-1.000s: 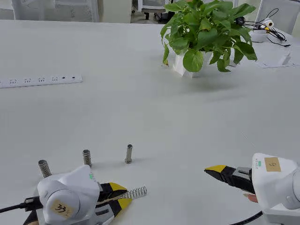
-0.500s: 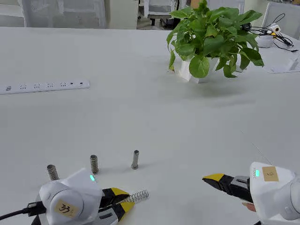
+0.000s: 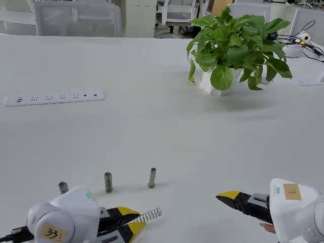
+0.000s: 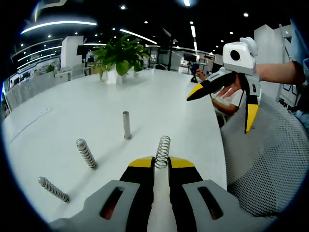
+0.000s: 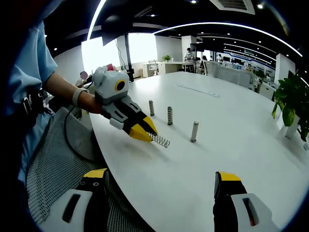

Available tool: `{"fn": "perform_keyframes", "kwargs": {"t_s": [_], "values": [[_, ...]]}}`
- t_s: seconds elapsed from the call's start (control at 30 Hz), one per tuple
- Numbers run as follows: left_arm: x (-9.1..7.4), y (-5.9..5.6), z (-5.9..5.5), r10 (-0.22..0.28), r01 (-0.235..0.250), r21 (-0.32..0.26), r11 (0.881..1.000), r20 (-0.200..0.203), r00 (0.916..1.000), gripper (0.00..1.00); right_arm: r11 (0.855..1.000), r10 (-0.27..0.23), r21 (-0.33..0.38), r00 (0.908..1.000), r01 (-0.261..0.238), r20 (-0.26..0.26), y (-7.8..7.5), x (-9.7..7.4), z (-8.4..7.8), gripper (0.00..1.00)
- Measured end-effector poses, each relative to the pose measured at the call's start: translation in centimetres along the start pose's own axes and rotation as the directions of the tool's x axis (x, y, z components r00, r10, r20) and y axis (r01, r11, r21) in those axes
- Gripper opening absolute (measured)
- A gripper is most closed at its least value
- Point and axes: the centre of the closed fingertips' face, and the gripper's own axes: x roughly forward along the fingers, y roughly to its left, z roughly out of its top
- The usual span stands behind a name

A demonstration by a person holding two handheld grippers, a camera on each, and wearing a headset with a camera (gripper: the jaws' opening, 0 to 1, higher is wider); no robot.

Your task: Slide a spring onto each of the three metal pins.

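Observation:
Three metal pins stand in a row near the table's front edge. The right pin (image 3: 152, 177) (image 4: 126, 125) (image 5: 194, 131) is bare. The middle pin (image 3: 108, 182) (image 4: 87, 153) and the left pin (image 3: 63, 187) (image 4: 54, 189) each carry a spring. My left gripper (image 3: 132, 220) (image 4: 161, 162) is shut on a loose spring (image 3: 149, 215) (image 4: 162, 151) (image 5: 159, 139), which sticks out past its tips, just short of the bare pin. My right gripper (image 3: 229, 196) (image 5: 161, 179) hovers open at the lower right with nothing between its jaws.
A potted green plant (image 3: 233, 45) stands at the back right of the white table (image 3: 152, 116). A white power strip (image 3: 53, 98) lies at the left. Cables and small devices (image 3: 304, 40) sit at the far right corner. Chairs stand beyond the far edge.
The head camera has tilted, so the scene sits lower and further right. My left gripper with the spring has edged slightly closer to the bare pin. The right gripper has held its place.

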Motion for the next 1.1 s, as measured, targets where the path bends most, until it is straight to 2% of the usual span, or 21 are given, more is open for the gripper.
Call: {"fn": "perform_keyframes", "kwargs": {"t_s": [0.17,0.4,0.57,0.77,1.1], "values": [[-1.7,-0.2,0.2,0.009,-0.009,0.006,1.0,0.015,0.9999,0.07,1.0,0.015,-0.015,0.9999,-0.015,0.0,0.4,0.8,0.4,0.88],[-4.0,-0.5,0.9,0.005,-0.005,-0.001,1.0,0.033,0.9994,0.07,0.998,0.044,-0.036,0.9985,-0.043,0.032,0.9,1.8,2.3,0.85],[-4.9,-0.5,1.3,0.023,-0.022,-0.012,1.0,0.058,0.998,0.07,0.995,0.085,-0.055,0.9963,-0.084,0.012,1.8,2.8,2.5,0.8],[-5.7,-1.0,1.7,0.008,-0.006,-0.034,0.999,0.083,0.9965,0.07,0.983,0.164,-0.077,0.9861,-0.166,-0.025,3.4,3.8,3.0,0.64],[-6.9,-1.2,2.4,-0.008,0.012,-0.028,1.0,0.126,0.992,0.07,0.966,0.249,-0.072,0.9683,-0.25,-0.022,4.6,4.4,5.2,0.45]]}}
